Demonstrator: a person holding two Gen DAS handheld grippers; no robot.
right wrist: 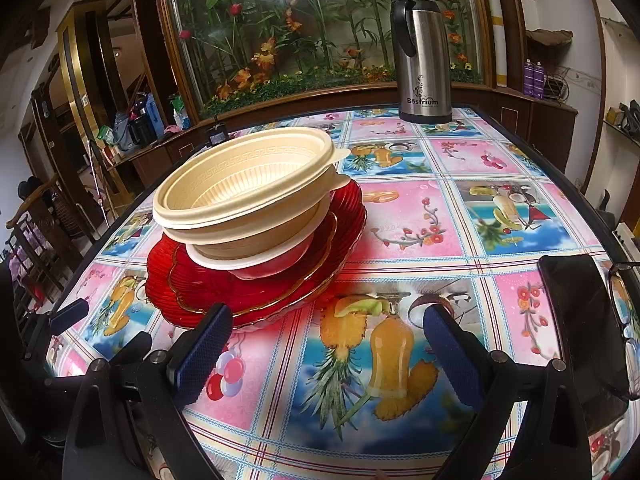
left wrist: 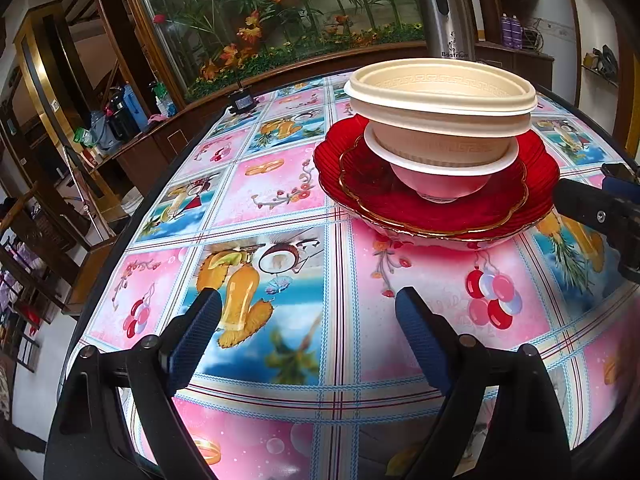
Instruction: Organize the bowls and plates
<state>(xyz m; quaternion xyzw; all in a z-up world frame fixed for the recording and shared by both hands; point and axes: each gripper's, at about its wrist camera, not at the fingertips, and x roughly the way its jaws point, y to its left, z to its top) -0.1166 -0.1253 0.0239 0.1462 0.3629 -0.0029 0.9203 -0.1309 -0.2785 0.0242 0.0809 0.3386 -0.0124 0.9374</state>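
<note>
Cream bowls (right wrist: 244, 188) sat nested on a white bowl (left wrist: 440, 168) atop 2 red plates (left wrist: 436, 208), stacked near the surface's left edge toward its far end. Your left claw (left wrist: 308, 336) and right claw (right wrist: 328, 356) both hung released, grasping nothing, just short of the stack. The stacking looked done, so you should have kept clear of the plate rims, since the tall pile seemed easy to tip. Fruit-print oilcloth covered the surface (right wrist: 440, 220); a steel flask (right wrist: 422, 60) stood at its far edge before a planted glass case (right wrist: 300, 32).
</note>
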